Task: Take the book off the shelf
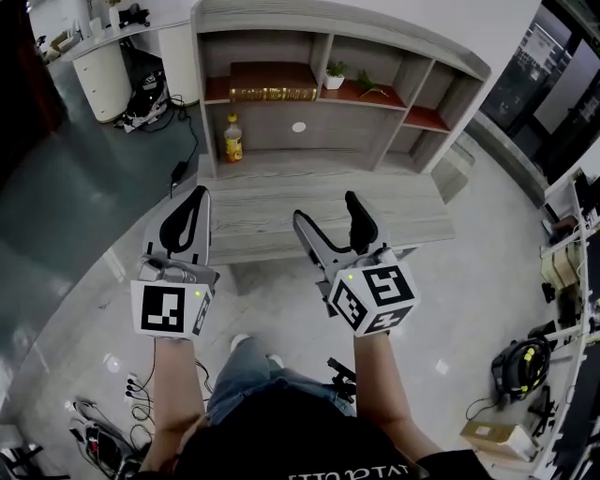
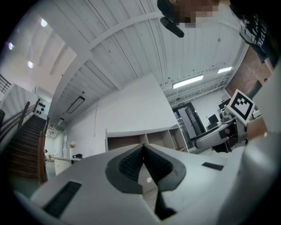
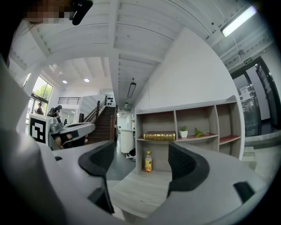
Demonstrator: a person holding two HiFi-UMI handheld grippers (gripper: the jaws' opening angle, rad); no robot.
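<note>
A dark red book (image 1: 273,82) with a gold page edge lies flat on the upper shelf of the grey wooden shelf unit (image 1: 309,21). In the right gripper view the book (image 3: 159,136) shows straight ahead, far beyond the jaws. My left gripper (image 1: 192,208) hovers over the left end of the low wooden bench, jaws shut and empty. My right gripper (image 1: 330,217) is held over the bench's middle, open with nothing between its fingers. The left gripper view shows the shut gripper (image 2: 142,148) with the shelf unit (image 2: 131,139) behind it. Both grippers are well short of the shelf.
An orange drink bottle (image 1: 232,139) stands on the lower shelf under the book. A small potted plant (image 1: 335,75) and a green sprig (image 1: 372,87) sit to the right of the book. The bench (image 1: 412,217) lies between me and the shelf. Cables and gear litter the floor (image 1: 103,436).
</note>
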